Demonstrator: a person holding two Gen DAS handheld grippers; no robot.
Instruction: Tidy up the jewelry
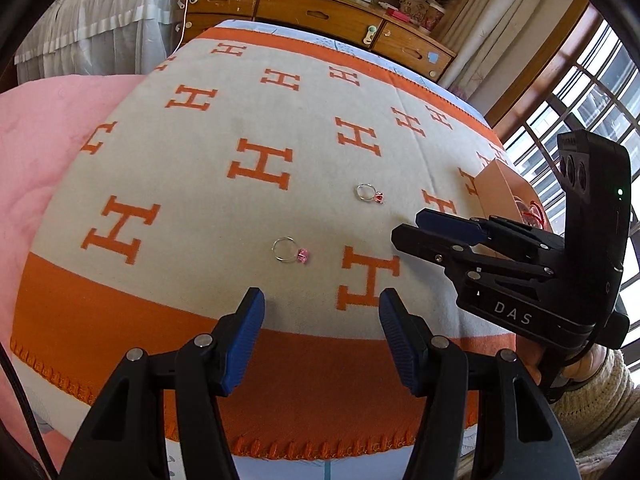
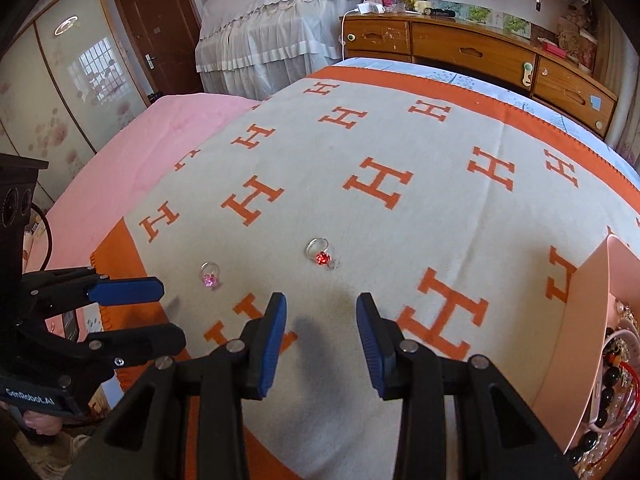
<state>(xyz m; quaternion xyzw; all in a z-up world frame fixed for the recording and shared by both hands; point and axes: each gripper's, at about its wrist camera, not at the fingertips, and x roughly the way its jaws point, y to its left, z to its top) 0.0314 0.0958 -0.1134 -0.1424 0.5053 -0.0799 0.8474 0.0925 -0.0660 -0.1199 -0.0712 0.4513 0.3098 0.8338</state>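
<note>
Two silver rings lie on the orange-and-cream blanket. The nearer ring has a pink stone; it also shows in the right wrist view. The farther ring has a red stone and shows in the right wrist view. My left gripper is open and empty, just short of the pink ring. My right gripper is open and empty, just short of the red ring. It also shows in the left wrist view. A pink jewelry box at the right holds bead bracelets and chains.
The blanket lies over a bed with a pink quilt at the left. A wooden dresser stands beyond the bed. Windows are at the right. The blanket's stitched edge runs close below the left gripper.
</note>
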